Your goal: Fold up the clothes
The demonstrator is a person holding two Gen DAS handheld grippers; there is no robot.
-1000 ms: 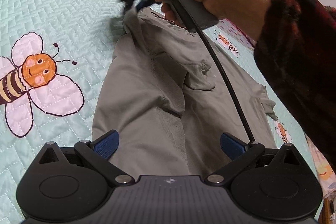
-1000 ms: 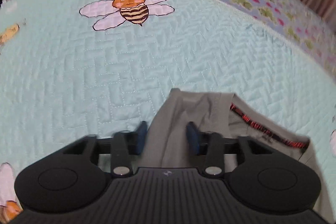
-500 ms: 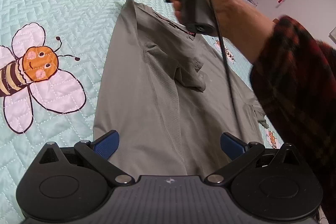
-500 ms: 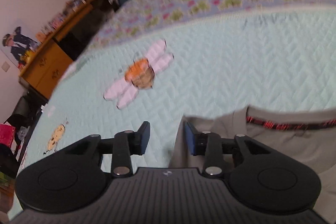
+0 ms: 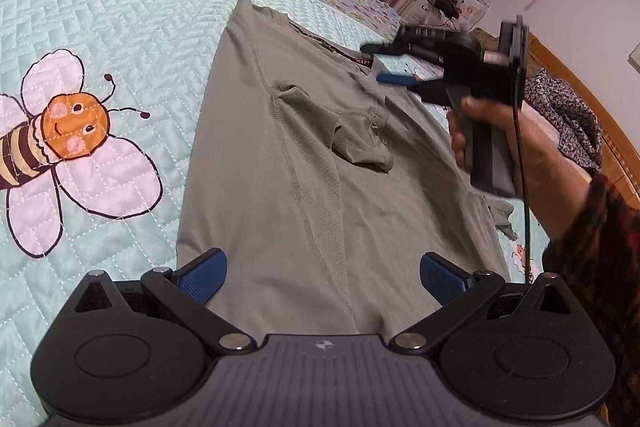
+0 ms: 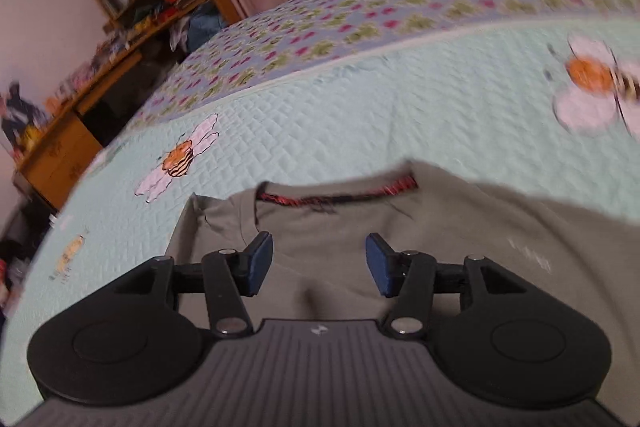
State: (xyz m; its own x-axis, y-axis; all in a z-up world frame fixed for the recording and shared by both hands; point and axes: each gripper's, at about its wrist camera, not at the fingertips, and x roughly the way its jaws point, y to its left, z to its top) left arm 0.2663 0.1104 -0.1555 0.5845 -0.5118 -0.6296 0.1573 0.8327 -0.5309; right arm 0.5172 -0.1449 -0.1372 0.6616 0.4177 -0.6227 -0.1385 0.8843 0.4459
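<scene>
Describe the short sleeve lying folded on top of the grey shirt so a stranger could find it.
On the mint bee-print quilt lies a grey T-shirt. Near its middle, below the red-trimmed collar, a short sleeve is folded inward across the body. It is the only loose flap with a stitched hem on the flat fabric.

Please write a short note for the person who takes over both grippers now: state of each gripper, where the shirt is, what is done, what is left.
Left gripper: open, hovering over the hem end of the grey shirt, holding nothing.
Right gripper: jaws have just been opening, nothing between them; it is above the collar end, beside the red neck tape.
Shirt: lies lengthwise on the bee quilt, left side already folded in, its sleeve lying on top.
Left to do: fold in the right side, then fold hem to collar.
</scene>
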